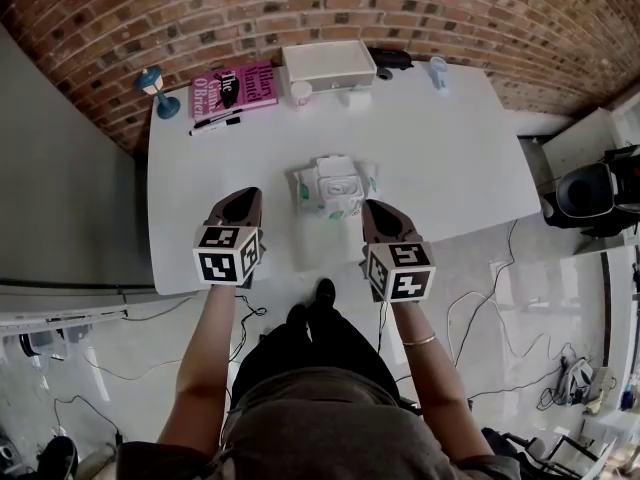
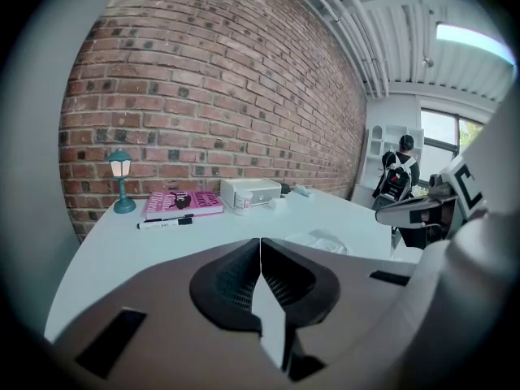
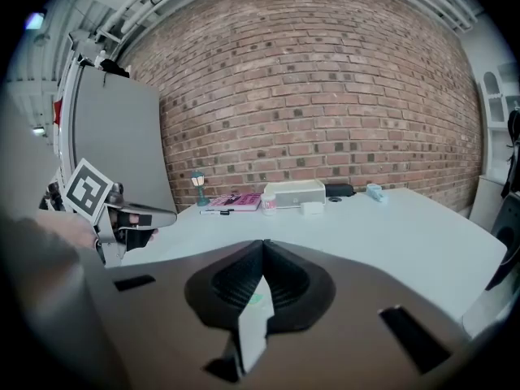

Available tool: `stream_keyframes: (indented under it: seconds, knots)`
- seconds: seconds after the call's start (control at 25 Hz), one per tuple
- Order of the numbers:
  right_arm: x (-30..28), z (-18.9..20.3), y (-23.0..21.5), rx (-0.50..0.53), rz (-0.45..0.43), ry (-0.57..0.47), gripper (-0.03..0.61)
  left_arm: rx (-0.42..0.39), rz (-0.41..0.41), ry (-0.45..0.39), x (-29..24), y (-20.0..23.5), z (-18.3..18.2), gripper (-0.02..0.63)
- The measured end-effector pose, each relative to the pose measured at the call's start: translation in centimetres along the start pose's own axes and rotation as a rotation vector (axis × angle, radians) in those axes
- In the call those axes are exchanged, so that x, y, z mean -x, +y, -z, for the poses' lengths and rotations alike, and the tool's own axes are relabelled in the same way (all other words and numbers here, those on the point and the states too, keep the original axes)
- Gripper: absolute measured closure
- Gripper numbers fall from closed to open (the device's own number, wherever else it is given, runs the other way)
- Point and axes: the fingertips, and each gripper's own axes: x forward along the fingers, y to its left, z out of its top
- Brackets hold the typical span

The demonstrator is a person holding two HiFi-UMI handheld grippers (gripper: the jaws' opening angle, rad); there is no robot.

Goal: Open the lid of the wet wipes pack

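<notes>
White table (image 1: pixel 450 138) against a brick wall (image 1: pixel 300 8) carries the wet wipes pack (image 1: pixel 335 190) at its middle, between and just ahead of the left gripper (image 1: pixel 244 196) and right gripper (image 1: pixel 374 206), both shut and empty. Best to pin the pack with one and catch the lid's lip with the other, lifting gently
</notes>
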Motion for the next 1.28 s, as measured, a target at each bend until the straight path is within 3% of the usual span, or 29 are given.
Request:
stream_keyframes:
  seconds: [0.4, 1.28]
  knots:
    - [0.7, 0.2, -0.4, -0.02, 0.024, -0.014, 0.577, 0.03, 0.003, -0.043, 1.3, 0.2, 0.4, 0.591]
    - [0.6, 2.0, 0.1, -0.038, 0.034, 0.023, 0.577, 0.046, 0.042, -0.053, 1.7, -0.6, 0.9, 0.591]
